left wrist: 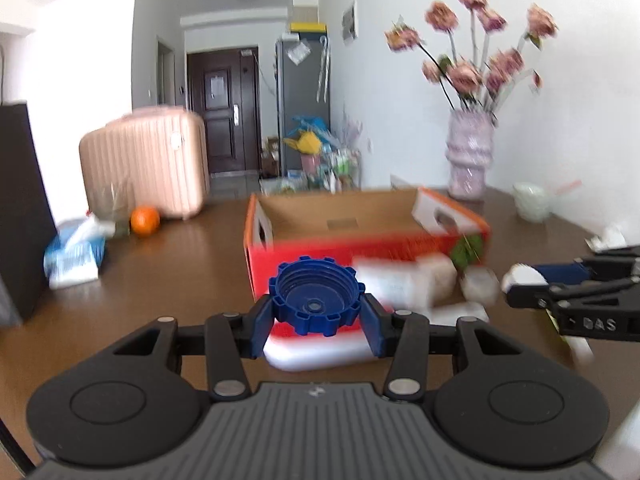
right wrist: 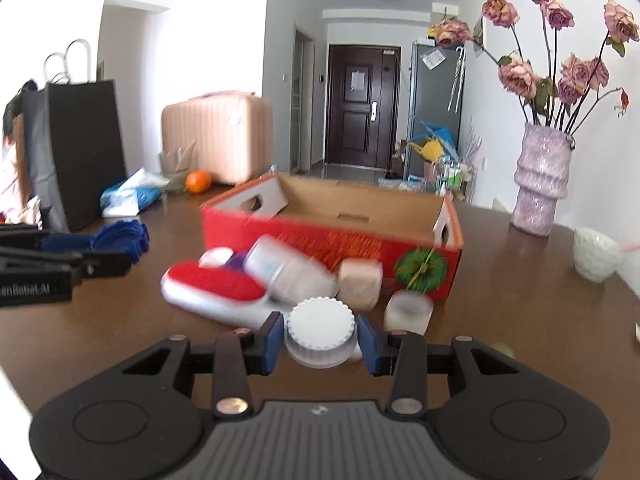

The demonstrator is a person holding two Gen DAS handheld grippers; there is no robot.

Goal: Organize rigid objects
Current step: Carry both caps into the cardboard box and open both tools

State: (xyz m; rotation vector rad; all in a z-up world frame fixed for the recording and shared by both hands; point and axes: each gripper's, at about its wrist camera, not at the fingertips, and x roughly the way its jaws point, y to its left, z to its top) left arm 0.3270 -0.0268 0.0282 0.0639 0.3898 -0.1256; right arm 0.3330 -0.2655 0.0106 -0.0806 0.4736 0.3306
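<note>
My left gripper (left wrist: pixel 316 314) is shut on a blue ribbed cap (left wrist: pixel 316 300), hollow side up, held above the table just before the red cardboard box (left wrist: pixel 360 246). My right gripper (right wrist: pixel 322 338) is shut on a white ribbed cap (right wrist: pixel 320 330) of a small bottle. The box (right wrist: pixel 320 240) stands open and looks empty inside. In front of it lie a red and white brush (right wrist: pixel 216 288), a white jar (right wrist: pixel 288 268) on its side, a beige block (right wrist: pixel 360 282) and a small clear tub (right wrist: pixel 408 312). The left gripper with its blue cap (right wrist: pixel 116 240) shows at the right wrist view's left edge.
A pink vase (right wrist: pixel 540 188) with dried roses and a white bowl (right wrist: pixel 594 254) stand at the right on the brown table (right wrist: pixel 120 328). A tissue pack (left wrist: pixel 74 254), an orange (left wrist: pixel 145 220) and a black paper bag (right wrist: pixel 76 152) sit at the left; a pink suitcase (left wrist: pixel 148 164) stands behind.
</note>
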